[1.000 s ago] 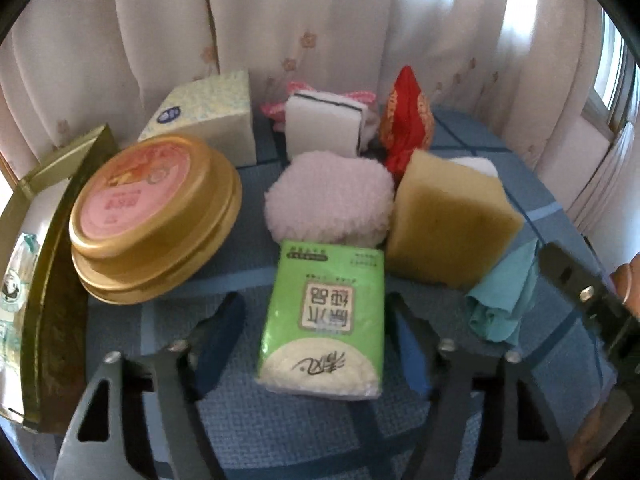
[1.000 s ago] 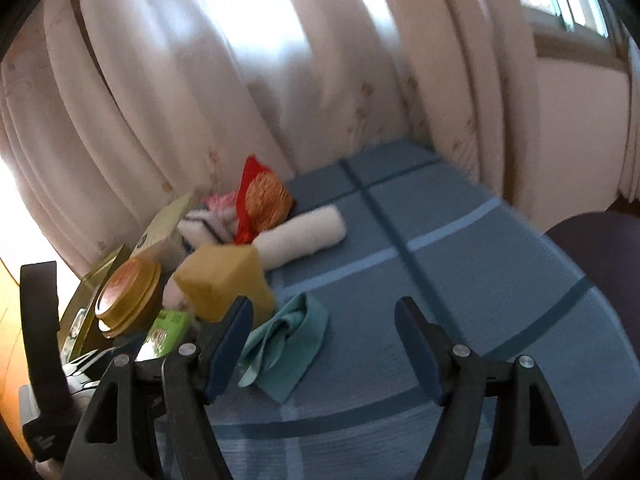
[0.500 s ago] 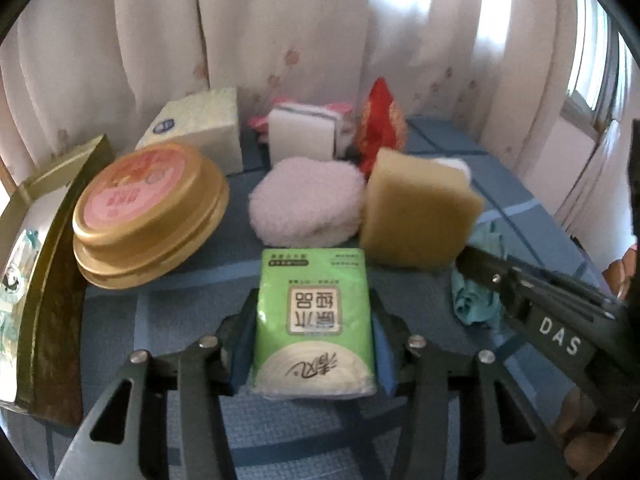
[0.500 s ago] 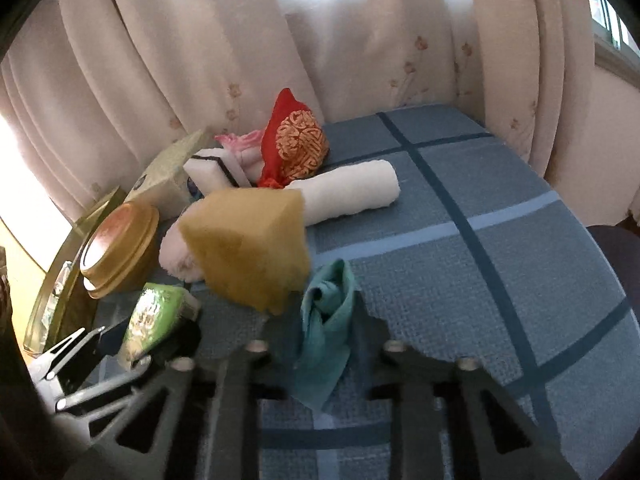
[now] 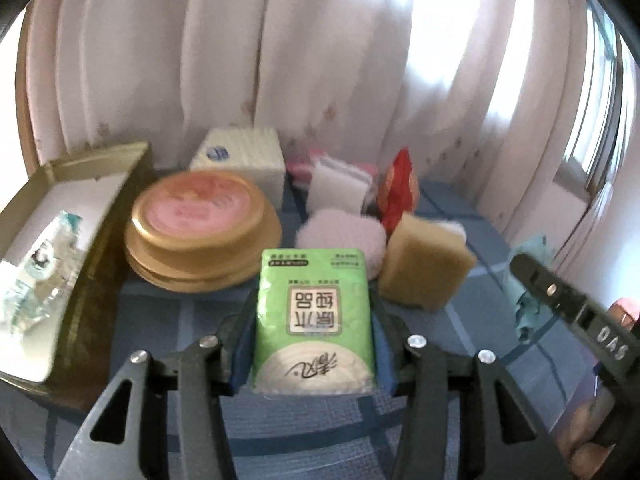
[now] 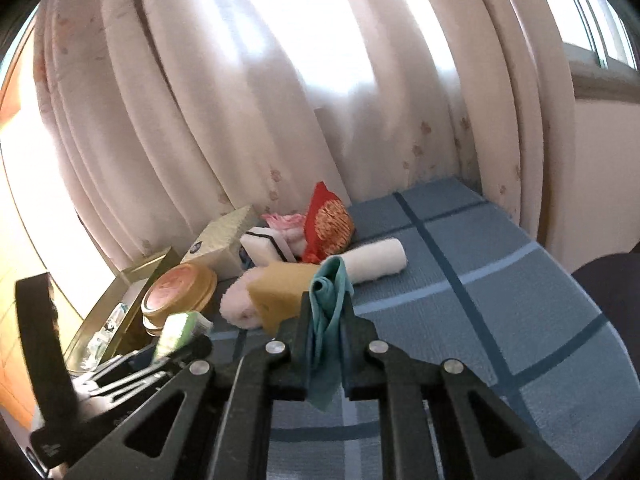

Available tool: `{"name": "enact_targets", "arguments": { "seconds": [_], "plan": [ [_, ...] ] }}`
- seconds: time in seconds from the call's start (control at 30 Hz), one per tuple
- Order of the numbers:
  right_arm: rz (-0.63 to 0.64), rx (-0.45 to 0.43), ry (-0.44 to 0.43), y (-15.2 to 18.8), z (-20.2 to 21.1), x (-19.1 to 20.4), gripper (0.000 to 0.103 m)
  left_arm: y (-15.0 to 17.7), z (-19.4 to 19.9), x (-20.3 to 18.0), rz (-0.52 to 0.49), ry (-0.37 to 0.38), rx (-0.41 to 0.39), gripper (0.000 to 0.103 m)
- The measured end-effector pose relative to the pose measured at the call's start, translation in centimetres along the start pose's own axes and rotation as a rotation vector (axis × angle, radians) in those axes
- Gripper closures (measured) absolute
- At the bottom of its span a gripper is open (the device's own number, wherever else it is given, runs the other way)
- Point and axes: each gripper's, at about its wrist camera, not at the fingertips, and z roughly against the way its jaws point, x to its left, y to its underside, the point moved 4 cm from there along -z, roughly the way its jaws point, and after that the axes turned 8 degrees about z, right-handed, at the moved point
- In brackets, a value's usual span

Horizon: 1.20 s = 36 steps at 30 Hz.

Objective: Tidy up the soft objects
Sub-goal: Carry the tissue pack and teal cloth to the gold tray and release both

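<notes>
1. My left tongs are closed on one green plastic pack of paper tissues; the two blue pads press its long sides, and the pack is raised a little above the blue checked tablecloth.
2. My right tongs are almost fully closed, pinching one teal folded cloth; the cloth stands up between the two fingers and hangs below them.
3. Ahead of the left tongs and a little to the right lie one round pink fluffy pad and one yellow-brown block sponge, touching each other.
4. Behind them I count one white sponge with a dark line and one red pouch with gold embroidery.
5. Ahead-left of the left tongs stand one round gold tin with a pink lid, one pale cardboard tissue box behind it, and one open gold rectangular box at the far left.
6. From the right tongs I see one white rolled towel just ahead, lying on the tablecloth beside the red pouch.
7. One pink frilly thing lies behind the white sponge; what it is I cannot tell.
</notes>
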Motion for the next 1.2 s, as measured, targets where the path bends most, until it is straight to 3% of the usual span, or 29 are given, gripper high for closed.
{"name": "enact_targets", "arguments": {
  "seconds": [0.23,0.67,0.9,1.2],
  "plan": [
    [0.040,-0.033,-0.026,-0.7,0.8,2.7,0.092,-2.2,3.5,2.3,0.015,0.000,-0.113,0.055],
    [0.157,-0.065,-0.148,-2.2,0.2,10.9,0.092,-3.7,6.1,8.7,0.107,-0.081,-0.184,0.055],
    [0.231,-0.107,-0.241,-3.4,-0.5,16.6,0.092,-4.7,8.2,12.9,0.158,-0.146,-0.239,0.055],
    [0.307,-0.156,-0.316,-3.9,-2.7,23.3,0.091,-6.3,9.7,18.2,0.188,-0.292,-0.275,0.055]
  ]
}}
